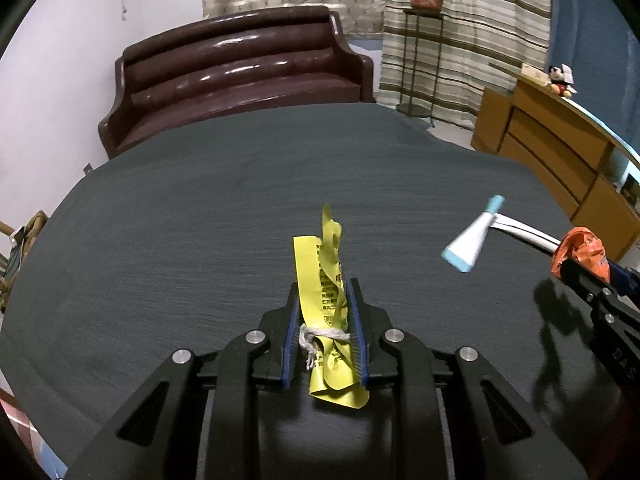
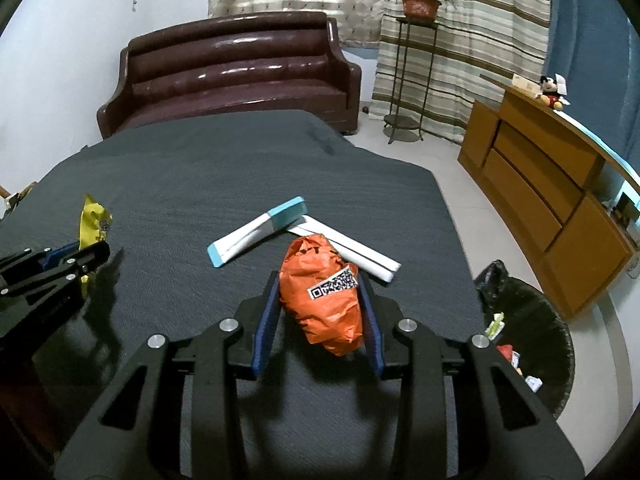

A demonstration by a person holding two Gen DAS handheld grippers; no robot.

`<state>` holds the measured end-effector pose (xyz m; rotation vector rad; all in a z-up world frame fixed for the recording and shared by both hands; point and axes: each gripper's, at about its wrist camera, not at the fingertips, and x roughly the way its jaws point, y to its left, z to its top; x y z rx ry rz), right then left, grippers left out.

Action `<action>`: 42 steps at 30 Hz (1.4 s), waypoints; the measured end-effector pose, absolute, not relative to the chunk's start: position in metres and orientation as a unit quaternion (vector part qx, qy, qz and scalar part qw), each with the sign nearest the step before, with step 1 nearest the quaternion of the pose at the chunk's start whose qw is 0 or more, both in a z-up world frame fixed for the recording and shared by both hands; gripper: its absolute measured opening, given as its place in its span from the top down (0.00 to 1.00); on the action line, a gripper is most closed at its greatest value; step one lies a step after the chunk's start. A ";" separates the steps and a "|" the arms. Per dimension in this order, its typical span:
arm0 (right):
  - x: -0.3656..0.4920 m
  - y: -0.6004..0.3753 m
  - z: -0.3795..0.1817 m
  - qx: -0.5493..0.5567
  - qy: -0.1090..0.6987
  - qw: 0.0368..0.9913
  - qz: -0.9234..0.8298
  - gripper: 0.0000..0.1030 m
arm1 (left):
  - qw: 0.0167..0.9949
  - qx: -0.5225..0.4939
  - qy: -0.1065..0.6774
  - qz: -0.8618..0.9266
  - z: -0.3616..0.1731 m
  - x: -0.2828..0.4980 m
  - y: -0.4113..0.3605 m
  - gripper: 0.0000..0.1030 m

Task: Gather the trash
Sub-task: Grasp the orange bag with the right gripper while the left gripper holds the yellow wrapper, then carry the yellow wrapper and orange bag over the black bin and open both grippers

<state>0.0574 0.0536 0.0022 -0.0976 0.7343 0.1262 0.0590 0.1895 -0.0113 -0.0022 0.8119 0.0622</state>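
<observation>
My left gripper (image 1: pixel 323 286) is shut on a crumpled yellow wrapper (image 1: pixel 327 280) with a bit of white string around it, held above the dark grey table (image 1: pixel 240 200). My right gripper (image 2: pixel 319 276) is shut on a crumpled orange plastic bag (image 2: pixel 316 300) bearing a QR label, also lifted off the table. Each gripper shows in the other's view: the right gripper (image 1: pixel 568 268) with the orange bag (image 1: pixel 582 252) at the right edge, the left gripper (image 2: pixel 100 250) with the yellow wrapper (image 2: pixel 92 220) at the left. A black-lined trash bin (image 2: pixel 532 332) with some trash inside stands on the floor to the right.
A white and teal box (image 2: pixel 256 236) and a flat white box (image 2: pixel 352 252) lie on the table (image 2: pixel 200 168) ahead of the right gripper. A brown sofa (image 1: pixel 240 72) stands beyond the table, a wooden cabinet (image 2: pixel 552 200) at the right, a plant stand (image 2: pixel 412 64) by the curtain.
</observation>
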 end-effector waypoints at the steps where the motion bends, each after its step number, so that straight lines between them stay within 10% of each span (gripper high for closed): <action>1: 0.055 0.049 0.003 -0.046 0.357 0.931 0.059 0.65 | 0.919 0.000 0.392 0.025 -0.009 0.058 0.185 0.77; 42: 0.008 -0.189 0.008 0.045 0.322 0.936 -0.137 0.65 | 0.917 0.106 0.340 -0.179 -0.003 0.058 -0.070 0.77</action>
